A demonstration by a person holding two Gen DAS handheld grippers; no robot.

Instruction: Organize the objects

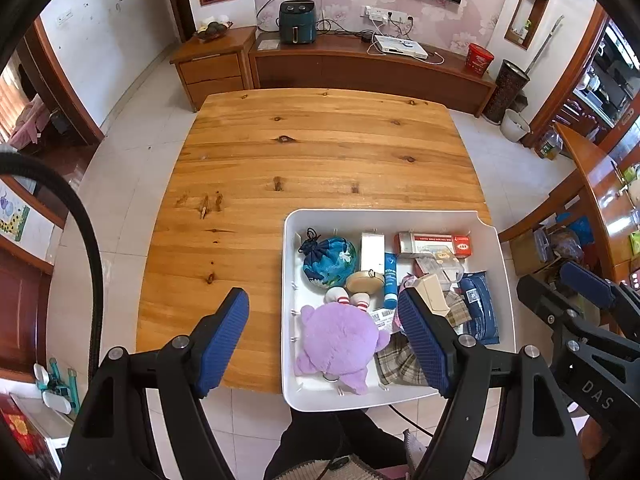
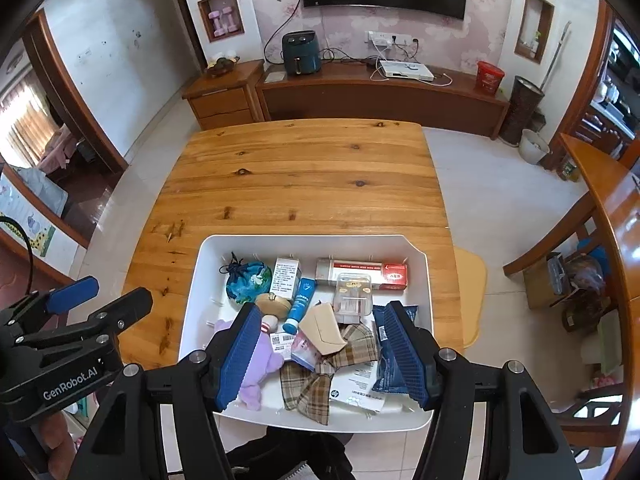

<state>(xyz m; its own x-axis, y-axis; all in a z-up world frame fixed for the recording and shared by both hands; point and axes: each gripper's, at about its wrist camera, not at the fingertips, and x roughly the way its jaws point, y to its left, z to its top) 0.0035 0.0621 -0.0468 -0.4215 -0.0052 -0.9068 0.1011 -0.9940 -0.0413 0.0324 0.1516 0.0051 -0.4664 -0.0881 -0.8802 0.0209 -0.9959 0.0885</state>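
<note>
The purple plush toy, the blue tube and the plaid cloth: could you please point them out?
purple plush toy [image 1: 338,338], left wrist view, its body.
blue tube [image 2: 299,306], right wrist view, mid-barrel.
plaid cloth [image 2: 308,384], right wrist view, lower fold.

A tray [image 2: 192,320] sits at the near edge of the table [image 2: 304,176], overhanging it toward the person. Inside, a drawstring pouch [image 2: 246,282] lies at the far left, a long box [image 2: 360,274] at the far right, a tube [image 2: 299,306] between them. A plush toy [image 1: 336,340] lies near left, a checked cloth [image 2: 320,372] to its right, and a packet [image 1: 480,304] against the right wall.
</note>
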